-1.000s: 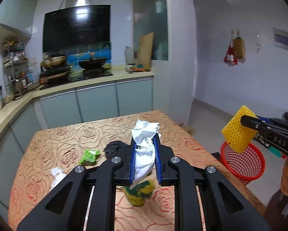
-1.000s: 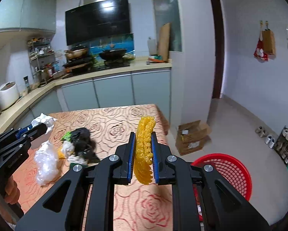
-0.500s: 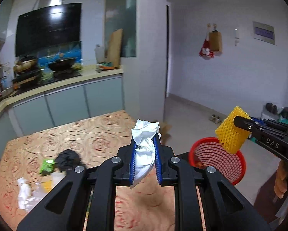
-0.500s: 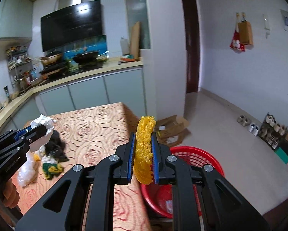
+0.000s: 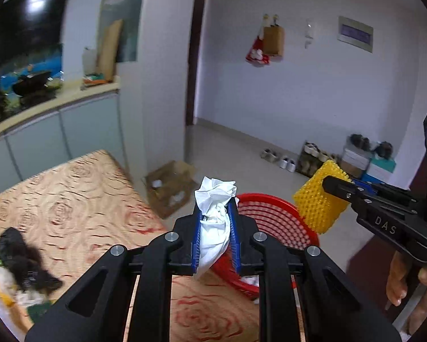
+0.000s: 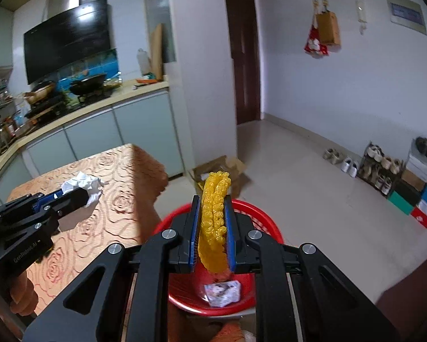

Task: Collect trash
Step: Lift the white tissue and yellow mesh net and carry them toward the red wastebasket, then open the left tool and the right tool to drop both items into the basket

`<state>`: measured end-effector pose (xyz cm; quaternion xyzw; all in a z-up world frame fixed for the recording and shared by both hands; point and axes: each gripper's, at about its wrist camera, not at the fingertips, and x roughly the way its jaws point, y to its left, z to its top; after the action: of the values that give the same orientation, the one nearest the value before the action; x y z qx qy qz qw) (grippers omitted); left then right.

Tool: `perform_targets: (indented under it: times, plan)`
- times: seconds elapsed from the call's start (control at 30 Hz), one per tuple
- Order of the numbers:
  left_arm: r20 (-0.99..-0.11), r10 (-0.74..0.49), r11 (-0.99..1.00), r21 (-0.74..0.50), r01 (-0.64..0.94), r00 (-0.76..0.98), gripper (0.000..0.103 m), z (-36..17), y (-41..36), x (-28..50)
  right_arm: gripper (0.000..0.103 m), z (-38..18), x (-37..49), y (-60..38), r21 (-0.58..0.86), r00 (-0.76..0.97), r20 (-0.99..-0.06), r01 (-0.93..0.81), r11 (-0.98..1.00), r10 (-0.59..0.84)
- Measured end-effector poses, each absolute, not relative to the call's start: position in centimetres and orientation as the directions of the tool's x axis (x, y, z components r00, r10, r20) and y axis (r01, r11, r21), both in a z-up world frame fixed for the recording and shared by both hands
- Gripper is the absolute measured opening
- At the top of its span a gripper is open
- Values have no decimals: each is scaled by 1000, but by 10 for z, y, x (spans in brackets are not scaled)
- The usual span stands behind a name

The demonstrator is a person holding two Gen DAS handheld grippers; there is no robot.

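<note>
Trash, two pieces in transit: your left gripper [image 5: 215, 236] has its jaws pinching a crumpled white tissue [image 5: 215, 213] above the table [image 5: 79, 199] edge, and your right gripper [image 6: 212, 235] has its jaws pinching a yellow bumpy foam sheet [image 6: 214, 225] directly over the red basket [image 6: 266, 219] on the floor, which already holds a crumpled wrapper [image 6: 223, 293]. Step in hand, as judged: the drop. Spread the right jaws first, then carry the tissue fully over the rim before releasing; more litter [image 5: 22, 262] remains on the table.

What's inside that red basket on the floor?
In the red basket lies one crumpled scrap of paper. The right gripper, holding a yellow sponge, covers much of the inside, so more may be hidden.
</note>
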<state>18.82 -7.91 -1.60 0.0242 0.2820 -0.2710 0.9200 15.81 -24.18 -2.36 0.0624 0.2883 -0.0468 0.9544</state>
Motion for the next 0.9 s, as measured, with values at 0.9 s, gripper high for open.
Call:
perform_targets:
  times: [0.9]
  plan:
    - [-658, -539, 805, -218, 552, 526, 31, -77, -137, 227, 17, -95, 193, -259, 96, 702, -712, 131, 987, -24]
